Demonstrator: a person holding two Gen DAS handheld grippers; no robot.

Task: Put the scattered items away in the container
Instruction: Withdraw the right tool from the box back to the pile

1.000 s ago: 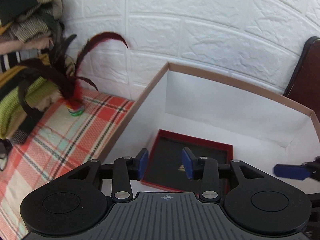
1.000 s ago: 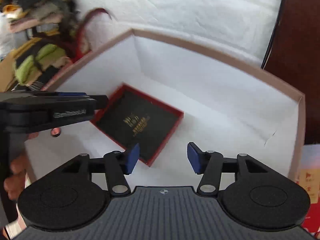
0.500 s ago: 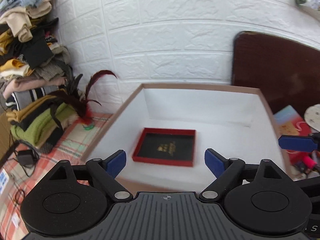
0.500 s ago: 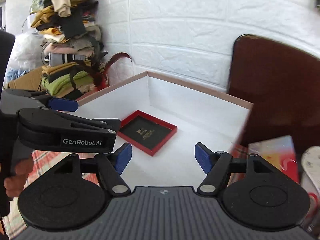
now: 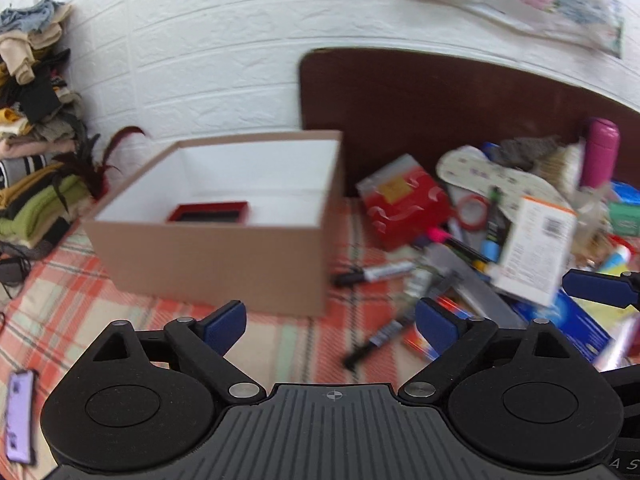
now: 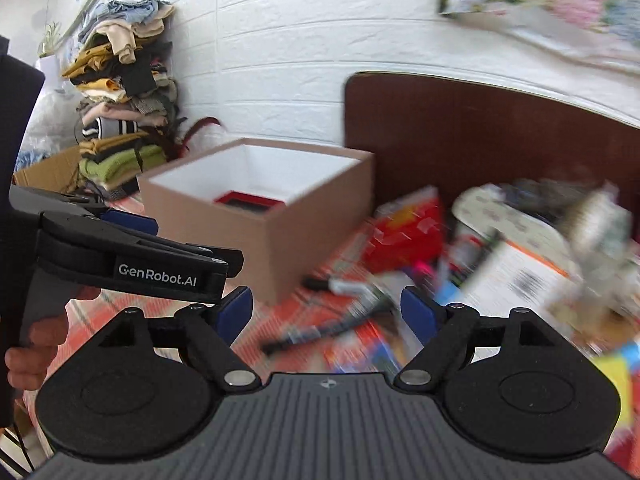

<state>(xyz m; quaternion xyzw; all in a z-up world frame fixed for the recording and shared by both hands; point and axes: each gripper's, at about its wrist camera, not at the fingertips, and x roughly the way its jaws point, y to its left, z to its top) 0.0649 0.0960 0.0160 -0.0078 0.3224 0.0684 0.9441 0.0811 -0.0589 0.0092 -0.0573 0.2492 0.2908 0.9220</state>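
Observation:
A tan cardboard box point(image 5: 216, 264) with a white inside stands on the plaid cloth; it also shows in the right wrist view point(image 6: 304, 216). A red-rimmed black case point(image 5: 210, 214) lies inside it, also visible in the right wrist view point(image 6: 250, 202). A pile of scattered items lies to the box's right: a red packet point(image 5: 404, 204), a black marker point(image 5: 374, 272), a white carton point(image 5: 532, 248), a pink bottle point(image 5: 600, 152). My left gripper point(image 5: 330, 324) is open and empty, in front of the box. My right gripper point(image 6: 326, 312) is open and empty, over the blurred markers point(image 6: 328, 328).
A stack of folded clothes point(image 5: 32, 128) stands at the left by the white brick wall, with dark red feathers point(image 5: 100, 164) beside it. A dark wooden board point(image 5: 440, 120) leans behind the pile. A purple phone-like item point(image 5: 20, 416) lies at the cloth's near left.
Both grippers have pulled back and up out of the box, leaving the red-rimmed case inside. The views have swung right onto the pile. The left jaws have opened wide.

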